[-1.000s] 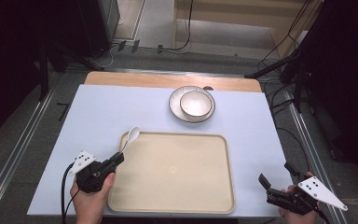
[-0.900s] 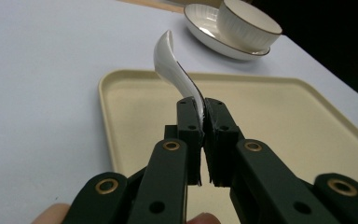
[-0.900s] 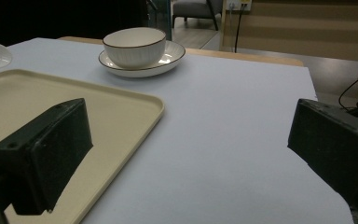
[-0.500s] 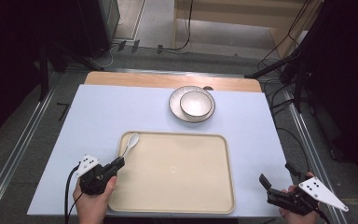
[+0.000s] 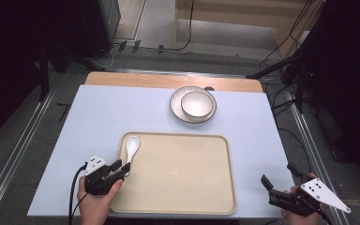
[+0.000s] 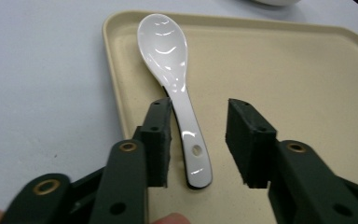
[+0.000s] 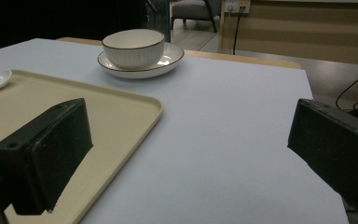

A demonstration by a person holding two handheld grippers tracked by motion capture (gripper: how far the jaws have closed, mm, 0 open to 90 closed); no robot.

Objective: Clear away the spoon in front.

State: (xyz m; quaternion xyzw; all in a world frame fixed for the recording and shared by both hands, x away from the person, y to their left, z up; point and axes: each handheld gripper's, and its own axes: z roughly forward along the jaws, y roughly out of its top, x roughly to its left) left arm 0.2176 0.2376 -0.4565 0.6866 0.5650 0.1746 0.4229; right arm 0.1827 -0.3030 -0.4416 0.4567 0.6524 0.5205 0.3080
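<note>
Left gripper [image 5: 118, 168]: jaws apart, astride the handle of a white spoon [image 5: 131, 146] without clamping it; one pad [image 6: 160, 140] just beside the handle, the other standing clear. Held by a hand [image 5: 95, 202] at the bench's 7 o'clock corner.
Spoon: lying flat in the tray [image 5: 183, 202], along its 9 o'clock rim, bowl end toward 12 o'clock.
Tray: beige, rectangular, on the near half of the bench [image 5: 98, 112], which wears a pale blue cover.
Bowl [image 5: 197, 103]: white, dark-rimmed, seated on a plate [image 5: 177, 108] at 12 o'clock, well apart from the tray.
Right gripper [image 5: 277, 187]: jaws wide apart, holding nothing, at 5 o'clock, off the tray's corner.
</note>
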